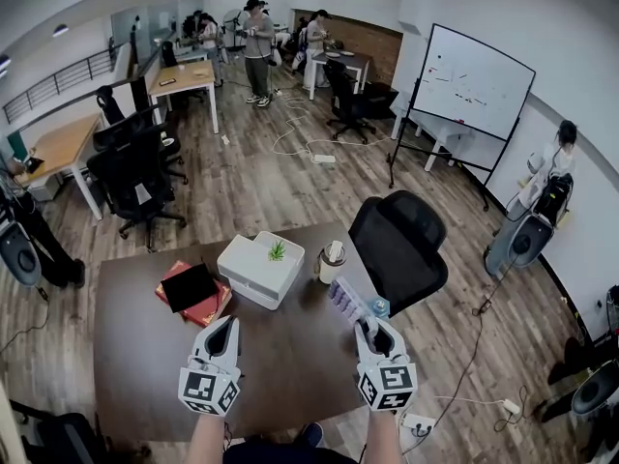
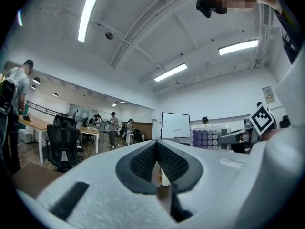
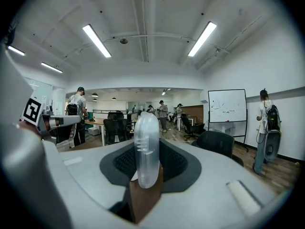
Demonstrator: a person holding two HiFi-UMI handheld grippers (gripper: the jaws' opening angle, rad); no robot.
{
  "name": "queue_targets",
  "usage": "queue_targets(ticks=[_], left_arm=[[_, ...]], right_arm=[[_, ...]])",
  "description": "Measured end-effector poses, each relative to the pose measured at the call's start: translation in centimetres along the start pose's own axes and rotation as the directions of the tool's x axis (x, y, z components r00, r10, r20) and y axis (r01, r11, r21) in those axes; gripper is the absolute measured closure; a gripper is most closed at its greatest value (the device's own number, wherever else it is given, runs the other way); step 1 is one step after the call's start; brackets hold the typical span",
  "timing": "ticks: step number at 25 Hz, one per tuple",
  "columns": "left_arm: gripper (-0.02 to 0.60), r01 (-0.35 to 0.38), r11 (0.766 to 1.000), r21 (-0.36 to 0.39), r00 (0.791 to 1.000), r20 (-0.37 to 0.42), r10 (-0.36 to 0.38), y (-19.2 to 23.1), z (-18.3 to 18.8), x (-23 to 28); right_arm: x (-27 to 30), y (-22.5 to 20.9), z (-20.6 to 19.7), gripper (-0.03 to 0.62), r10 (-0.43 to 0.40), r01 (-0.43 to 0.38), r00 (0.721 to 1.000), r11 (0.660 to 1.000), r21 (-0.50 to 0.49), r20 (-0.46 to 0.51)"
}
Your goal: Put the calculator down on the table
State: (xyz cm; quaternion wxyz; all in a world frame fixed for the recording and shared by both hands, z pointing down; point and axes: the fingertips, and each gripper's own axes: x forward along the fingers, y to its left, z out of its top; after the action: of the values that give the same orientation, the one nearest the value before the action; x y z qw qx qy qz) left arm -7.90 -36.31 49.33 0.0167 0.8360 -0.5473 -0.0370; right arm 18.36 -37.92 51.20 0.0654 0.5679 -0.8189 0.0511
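Note:
The calculator (image 1: 346,302), pale with purple keys, is held above the right part of the brown table (image 1: 145,356). My right gripper (image 1: 373,328) is shut on its near end. In the right gripper view the calculator (image 3: 145,128) stands edge-on between the dark pads of the right gripper (image 3: 146,162). My left gripper (image 1: 225,324) hovers over the table's middle with its tips together and nothing in them. In the left gripper view the left gripper (image 2: 156,146) points level across the room. The calculator (image 2: 208,138) shows off to its right.
A white box with a small plant (image 1: 259,270) and a cup (image 1: 332,262) stand at the table's far side. A red book with a black item on it (image 1: 192,293) lies at the left. A black office chair (image 1: 401,245) stands by the right edge. People stand further off.

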Motion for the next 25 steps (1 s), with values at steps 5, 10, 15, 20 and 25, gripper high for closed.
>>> queue_targets(ticks=[5, 10, 15, 20, 25], left_arm=[[0.586, -0.008, 1.0, -0.006, 1.0, -0.004, 0.008, 0.7, -0.1, -0.6], [0.586, -0.009, 1.0, -0.004, 1.0, 0.003, 0.009, 0.9, 0.1, -1.0], [0.586, 0.002, 1.0, -0.001, 1.0, 0.003, -0.002, 0.6, 0.1, -0.7], [0.586, 0.011, 1.0, -0.016, 1.0, 0.028, -0.01, 0.8, 0.5, -0.9], [0.586, 0.012, 1.0, -0.011, 1.0, 0.022, -0.012, 1.0, 0.6, -0.8]], right_arm=[[0.1, 0.7, -0.2, 0.476, 0.014, -0.014, 1.0, 0.999, 0.047, -0.003], [0.0, 1.3, -0.8, 0.476, 0.027, -0.028, 1.0, 0.981, 0.191, 0.012], [0.0, 1.6, -1.9, 0.477, 0.08, -0.145, 0.989, 0.696, 0.704, 0.125], [0.2, 1.9, -4.4, 0.477, 0.028, -0.218, 0.976, 0.203, 0.955, 0.217], [0.5, 2.5, -6.4, 0.477, -0.004, -0.217, 0.976, -0.026, 0.976, 0.217]])
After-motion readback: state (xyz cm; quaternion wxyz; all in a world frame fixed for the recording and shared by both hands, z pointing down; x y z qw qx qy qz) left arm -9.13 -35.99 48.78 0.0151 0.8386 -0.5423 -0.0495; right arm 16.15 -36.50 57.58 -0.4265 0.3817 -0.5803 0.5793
